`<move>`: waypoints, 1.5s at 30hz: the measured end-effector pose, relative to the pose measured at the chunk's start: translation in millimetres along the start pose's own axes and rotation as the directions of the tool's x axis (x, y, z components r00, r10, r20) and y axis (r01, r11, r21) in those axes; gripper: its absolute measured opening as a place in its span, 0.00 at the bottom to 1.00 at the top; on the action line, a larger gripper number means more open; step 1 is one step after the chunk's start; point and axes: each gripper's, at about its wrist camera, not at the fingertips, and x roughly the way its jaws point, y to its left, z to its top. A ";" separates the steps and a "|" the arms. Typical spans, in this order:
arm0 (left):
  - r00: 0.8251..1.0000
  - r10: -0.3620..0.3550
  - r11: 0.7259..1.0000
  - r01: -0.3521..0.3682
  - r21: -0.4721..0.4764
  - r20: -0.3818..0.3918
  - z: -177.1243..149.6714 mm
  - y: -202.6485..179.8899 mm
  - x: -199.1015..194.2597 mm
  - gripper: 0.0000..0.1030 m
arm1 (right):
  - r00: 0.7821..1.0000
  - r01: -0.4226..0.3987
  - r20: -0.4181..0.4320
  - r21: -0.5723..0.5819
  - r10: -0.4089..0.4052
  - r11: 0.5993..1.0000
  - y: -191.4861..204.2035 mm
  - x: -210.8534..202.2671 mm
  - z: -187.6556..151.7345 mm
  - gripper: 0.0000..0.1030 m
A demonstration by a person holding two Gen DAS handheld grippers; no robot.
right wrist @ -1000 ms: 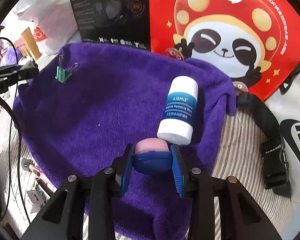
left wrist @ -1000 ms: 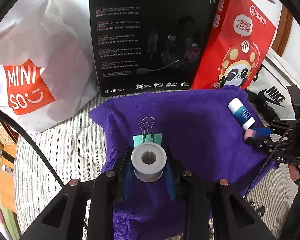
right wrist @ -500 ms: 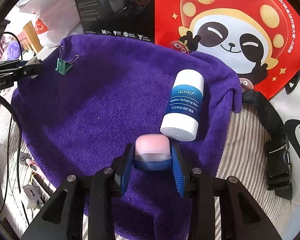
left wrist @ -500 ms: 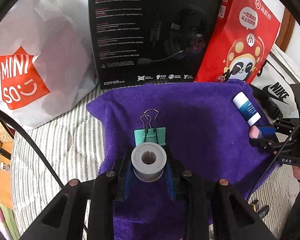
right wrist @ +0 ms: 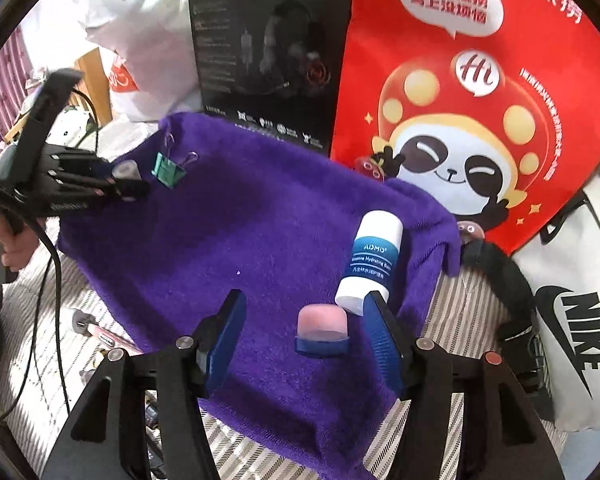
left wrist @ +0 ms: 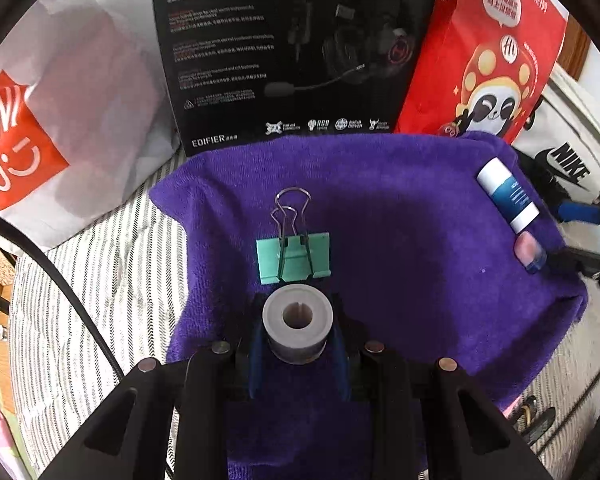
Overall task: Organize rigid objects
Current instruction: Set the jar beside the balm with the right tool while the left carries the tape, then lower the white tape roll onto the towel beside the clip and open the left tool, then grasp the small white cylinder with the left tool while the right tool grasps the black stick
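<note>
Striped bedding fills the lower edges of both views, with a purple towel (right wrist: 260, 232) spread over it as the working mat. Behind the towel, across the top of the frame, lean a black Edifier headset box (left wrist: 292, 48), a red panda-print bag (right wrist: 472, 92) and a white Miniso bag (left wrist: 60, 92), while a white Nike bag (right wrist: 572, 320) sits at the right edge.

Items seem to be collecting on the towel in two groups, one at each end. A green binder clip (left wrist: 293, 254) lies at centre of the left wrist view, wire handles pointing away toward the box. Right of centre in the right wrist view, a white and blue balm stick (right wrist: 370, 260) lies on its side near the towel's right border, and a pink eraser in a blue sleeve (right wrist: 322, 330) rests just below its cap end, very close to it or touching.

The right gripper (right wrist: 304, 340) stands spread wide, gripping nothing; the eraser sits between its blue pads (right wrist: 224, 336), nearer the right one, apparently just set down beside the stick. The left gripper (left wrist: 298, 344) is clamped on a grey spool (left wrist: 298, 322), hollow core facing the camera, held just short of the clip. I judge it is meant to be placed beside that clip.
</note>
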 end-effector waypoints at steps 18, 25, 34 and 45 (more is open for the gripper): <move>0.998 0.055 0.998 -0.055 0.042 -0.003 -3.4 -15.2 6.7 0.28 | 1.000 0.012 0.024 0.031 -0.013 0.999 -10.9 -21.4 -2.2 0.59; 0.999 0.040 0.999 -0.039 0.039 -0.029 -11.4 -23.0 1.4 0.45 | 0.998 0.021 0.066 0.023 -0.023 0.999 -6.4 -42.0 -0.2 0.59; 0.994 0.104 0.993 -0.105 0.046 0.035 -45.5 -42.8 -63.7 0.46 | 0.988 0.045 0.144 0.036 -0.050 0.998 11.1 -76.9 7.6 0.59; 0.997 -0.074 0.990 0.070 0.119 0.023 -114.2 -78.8 -80.9 0.46 | 0.987 0.025 0.151 0.145 -0.047 0.989 52.3 -111.1 -55.3 0.59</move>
